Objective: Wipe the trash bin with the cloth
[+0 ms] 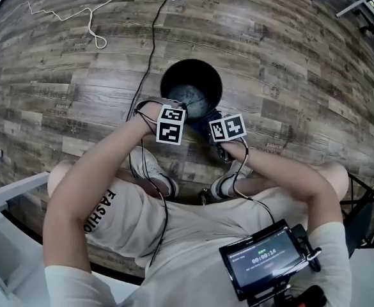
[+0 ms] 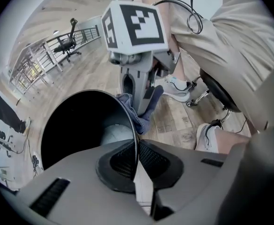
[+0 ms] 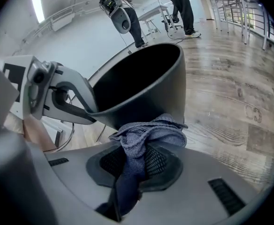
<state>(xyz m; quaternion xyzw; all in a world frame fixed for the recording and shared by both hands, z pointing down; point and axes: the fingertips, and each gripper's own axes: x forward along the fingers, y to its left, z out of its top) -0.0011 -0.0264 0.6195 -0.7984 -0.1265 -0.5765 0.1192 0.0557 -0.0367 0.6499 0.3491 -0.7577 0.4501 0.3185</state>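
One left gripper (image 2: 137, 157) is clenched on the near rim of the single black trash bin (image 2: 78, 125), with the thin wall between its pads. The bin stands on the wooden floor (image 1: 289, 56), long axis vertical, mouth facing up. One right gripper (image 3: 136, 162) grasps the one blue-grey cloth (image 3: 151, 131), which is bunched against the bin's outer wall below the rim.

Right gripper (image 3: 134, 165) clamped on blue-grey cloth (image 3: 151, 134); bunched wad sits against outer wall of black trash bin (image 3: 148, 81). Left gripper (image 3: 83, 108) at bin's rim, left side.
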